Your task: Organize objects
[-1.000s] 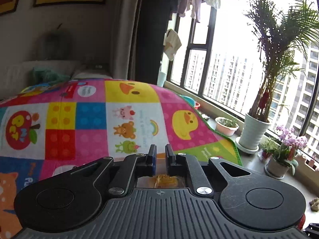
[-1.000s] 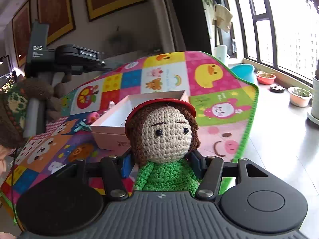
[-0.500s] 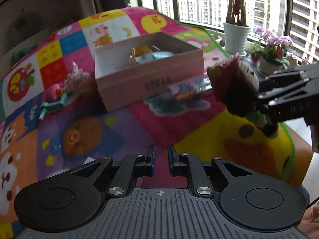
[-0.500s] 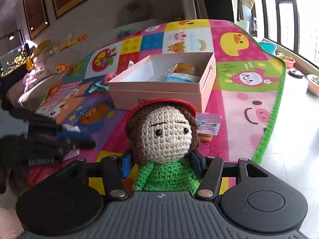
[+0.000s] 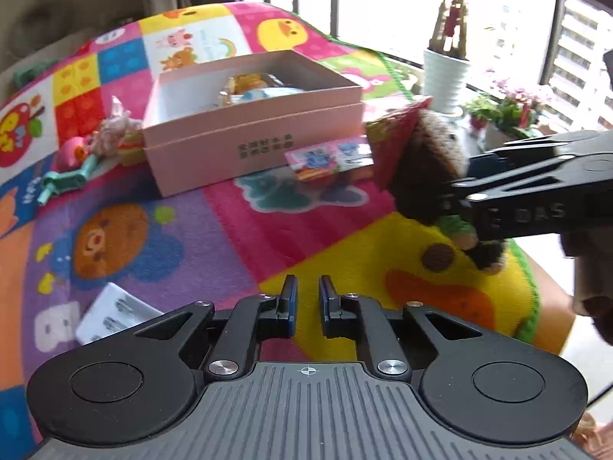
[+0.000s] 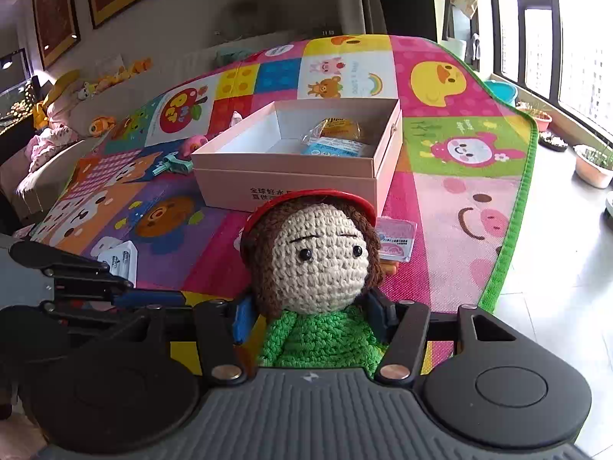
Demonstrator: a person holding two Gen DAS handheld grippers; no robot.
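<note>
Left gripper point(image 5: 305, 296) has swung down from the window view to the play mat point(image 5: 268, 230), jaws clenched, empty. Right gripper point(image 6: 312, 316) grasping the crochet doll point(image 6: 318, 264), hovering short of the pink box point(image 6: 291, 188). Doll goes in next, likely.

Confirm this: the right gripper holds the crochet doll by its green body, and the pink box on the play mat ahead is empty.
Not quite. The right gripper does hold the crochet doll by its green body, but the pink box on the play mat is not empty: the right wrist view shows a wrapped pastry and a blue packet inside.
</note>
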